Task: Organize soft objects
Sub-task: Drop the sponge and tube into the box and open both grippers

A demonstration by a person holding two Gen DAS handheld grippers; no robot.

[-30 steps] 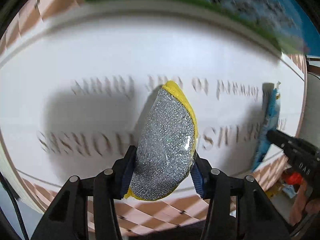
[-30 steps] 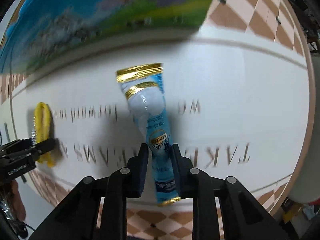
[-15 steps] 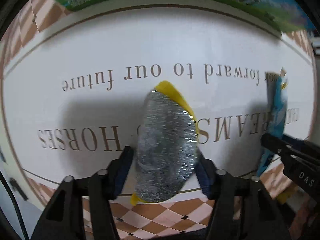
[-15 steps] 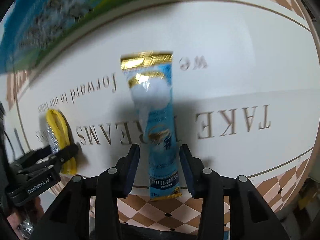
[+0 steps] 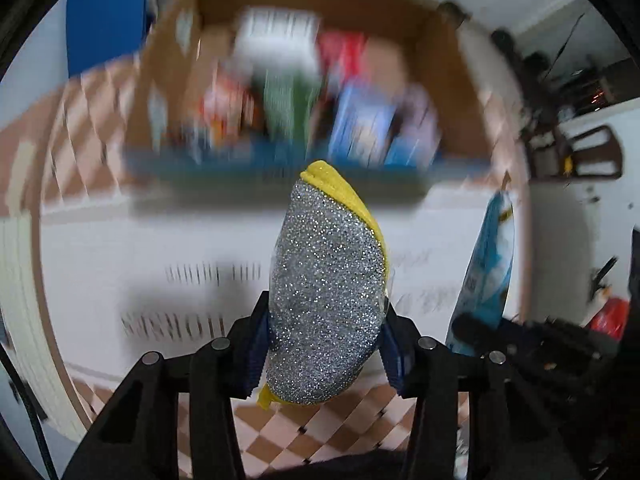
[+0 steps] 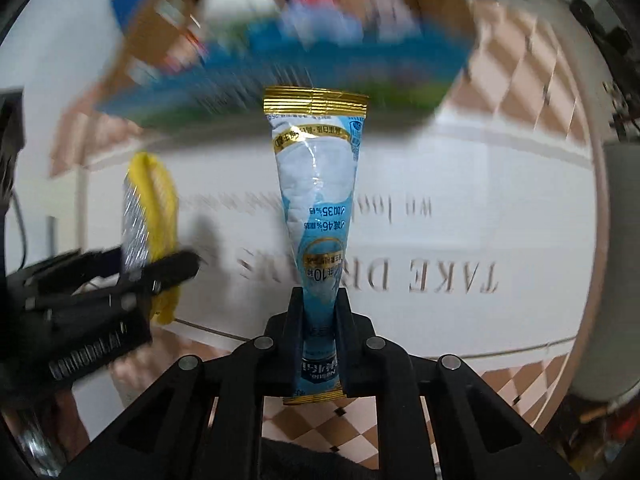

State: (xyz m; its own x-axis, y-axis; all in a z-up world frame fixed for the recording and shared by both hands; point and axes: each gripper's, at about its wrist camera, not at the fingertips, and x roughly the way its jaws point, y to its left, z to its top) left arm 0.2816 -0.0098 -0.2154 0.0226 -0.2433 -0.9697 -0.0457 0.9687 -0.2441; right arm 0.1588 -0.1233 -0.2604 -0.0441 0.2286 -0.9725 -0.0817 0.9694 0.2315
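My left gripper is shut on a silver glitter and yellow sponge, held up above the white table mat. My right gripper is shut on a blue and white cone-shaped packet with gold ends, also held up. The sponge and the left gripper show at the left of the right wrist view. The packet and the right gripper show at the right of the left wrist view. An open cardboard box with several colourful packages stands ahead, blurred.
The white mat with grey lettering lies on a brown and white checkered cloth. The box has a blue and green printed front. Dark furniture and clutter stand at the far right beyond the table.
Both grippers have tilted up and lifted with their objects, so the open box with packages has come into view ahead. Both grips are unchanged.
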